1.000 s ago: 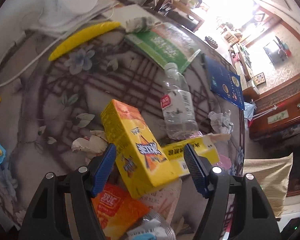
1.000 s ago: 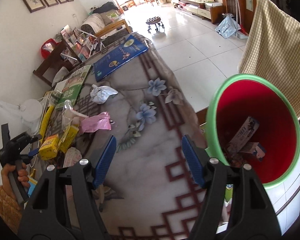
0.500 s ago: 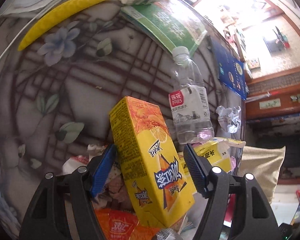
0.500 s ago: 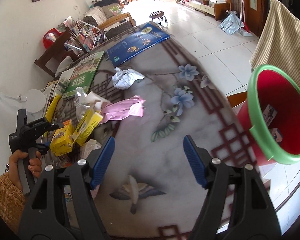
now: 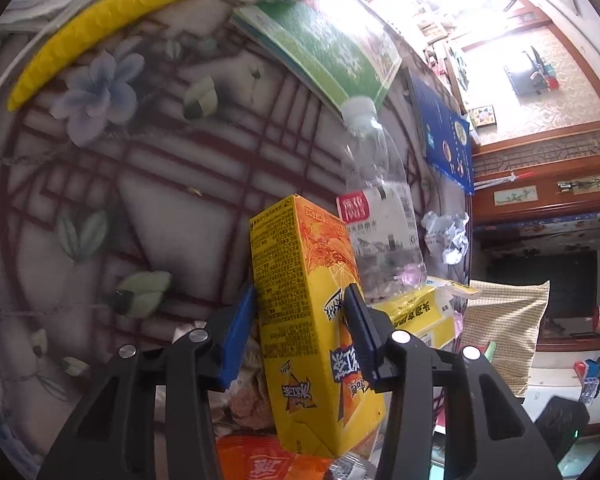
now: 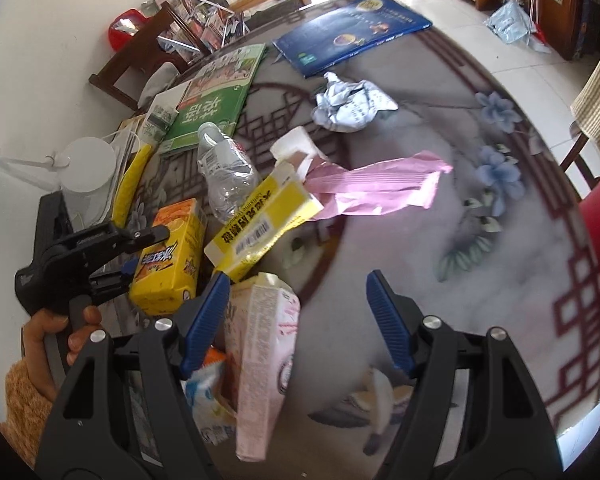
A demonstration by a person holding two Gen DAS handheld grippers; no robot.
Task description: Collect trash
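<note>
trash lies in a loose pile on the patterned desk [image 6: 440,240]. yellow carton [image 5: 308,312] stands at the near left of the pile, between the blue pads of the left gripper [image 5: 300,320]. its jaws have just been closing and both pads now press on the carton's sides: clenched on the carton. in the right wrist view the same carton [image 6: 172,252] sits in that gripper [image 6: 132,252], which a hand [image 6: 56,332] in an orange sleeve holds.

clear bottle [image 5: 380,216] lies just behind the carton, cap pointing away. flat yellow box [image 6: 260,220] lies beside the bottle, and a pink wrapper [image 6: 380,188] touches its far end. crumpled foil [image 6: 348,104] lies farther off, near a blue book [image 6: 352,32]. green book [image 6: 212,100] lies beyond the bottle cap. yellow curved strip [image 5: 100,24] lies at the desk's far left.

right gripper [image 6: 296,320] hangs over the near desk edge, jaws released and wide apart. pale pink carton [image 6: 264,352] lies below them, just beside the left pad; contact cannot be told.
</note>
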